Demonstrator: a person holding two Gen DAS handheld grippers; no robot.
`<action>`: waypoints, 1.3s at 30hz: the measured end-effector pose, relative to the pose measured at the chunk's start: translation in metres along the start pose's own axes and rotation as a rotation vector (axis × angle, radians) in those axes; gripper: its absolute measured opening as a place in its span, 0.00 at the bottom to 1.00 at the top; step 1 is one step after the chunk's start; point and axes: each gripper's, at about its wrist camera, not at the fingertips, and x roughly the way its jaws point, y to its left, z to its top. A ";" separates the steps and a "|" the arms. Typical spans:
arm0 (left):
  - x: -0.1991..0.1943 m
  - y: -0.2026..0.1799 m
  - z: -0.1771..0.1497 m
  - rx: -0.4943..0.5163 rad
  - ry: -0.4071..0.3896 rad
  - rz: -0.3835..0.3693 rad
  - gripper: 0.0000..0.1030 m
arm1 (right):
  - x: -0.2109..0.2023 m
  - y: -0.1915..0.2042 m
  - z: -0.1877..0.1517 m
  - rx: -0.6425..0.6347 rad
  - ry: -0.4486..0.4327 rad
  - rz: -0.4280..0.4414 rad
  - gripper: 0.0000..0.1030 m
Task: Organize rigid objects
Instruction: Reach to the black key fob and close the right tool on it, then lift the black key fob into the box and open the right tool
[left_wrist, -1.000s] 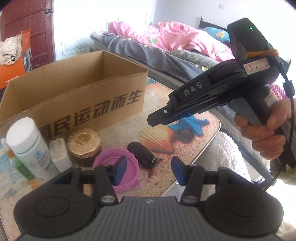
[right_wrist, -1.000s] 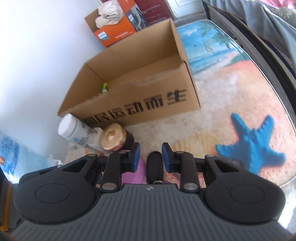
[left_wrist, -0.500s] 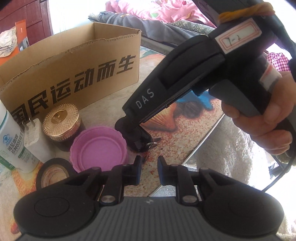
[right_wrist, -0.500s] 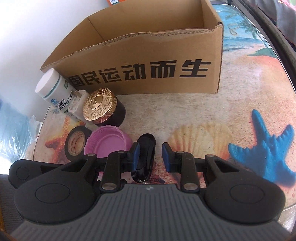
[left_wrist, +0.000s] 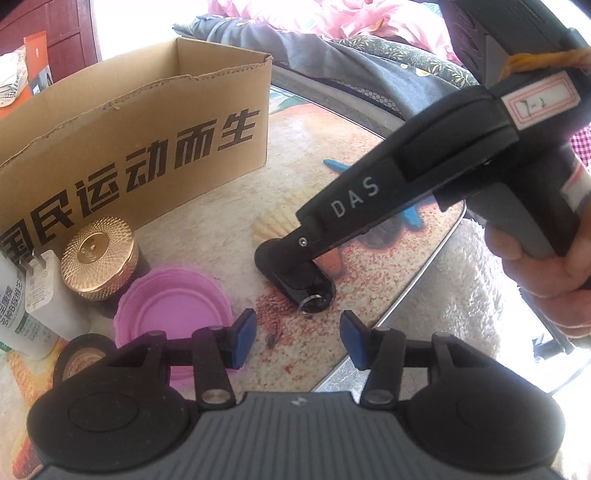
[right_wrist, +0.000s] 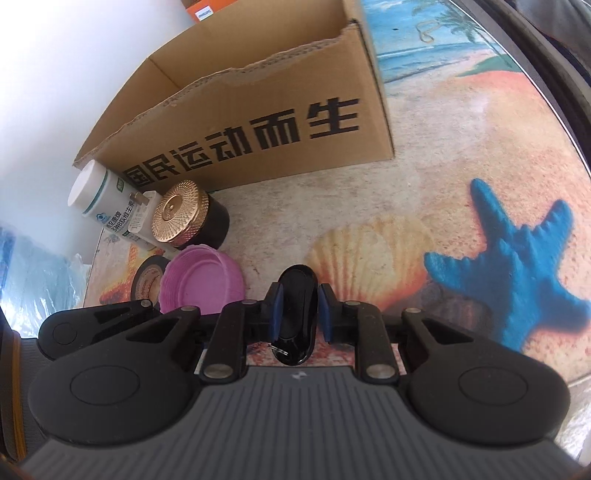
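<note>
A black key fob (right_wrist: 297, 291) with a small ring lies on the beach-print tabletop (right_wrist: 461, 155), near its front edge. My right gripper (right_wrist: 300, 312) straddles the fob, its jaws closing and the blue pads against both sides. From the left wrist view, that right gripper (left_wrist: 291, 258) comes down from the upper right onto the key fob (left_wrist: 319, 295), with a person's hand (left_wrist: 546, 269) on its handle. My left gripper (left_wrist: 298, 338) hovers just in front of the fob, its jaws opening with nothing between them. An open cardboard box (right_wrist: 258, 129) stands behind.
Left of the fob are a pink lid (right_wrist: 201, 280), a gold-lidded dark jar (right_wrist: 181, 214), a black tape roll (right_wrist: 147, 280), a white plug (right_wrist: 142, 218) and a white bottle (right_wrist: 99, 199). The table's metal edge (left_wrist: 424, 280) runs at the right, with a bed beyond.
The right gripper has sunk onto the key fob and its jaws have narrowed around it. The left gripper's jaws, nearly together half a second ago, have spread apart, and it has dropped closer to the table.
</note>
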 end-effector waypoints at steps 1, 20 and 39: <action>0.002 -0.003 0.002 0.009 -0.003 0.004 0.54 | -0.003 -0.005 -0.003 0.017 -0.006 0.000 0.18; 0.027 -0.029 0.036 0.073 0.053 0.082 0.43 | -0.006 -0.031 -0.006 0.080 0.021 0.123 0.21; 0.022 -0.011 0.034 0.009 0.028 0.090 0.19 | -0.005 -0.044 -0.012 0.239 -0.016 0.224 0.19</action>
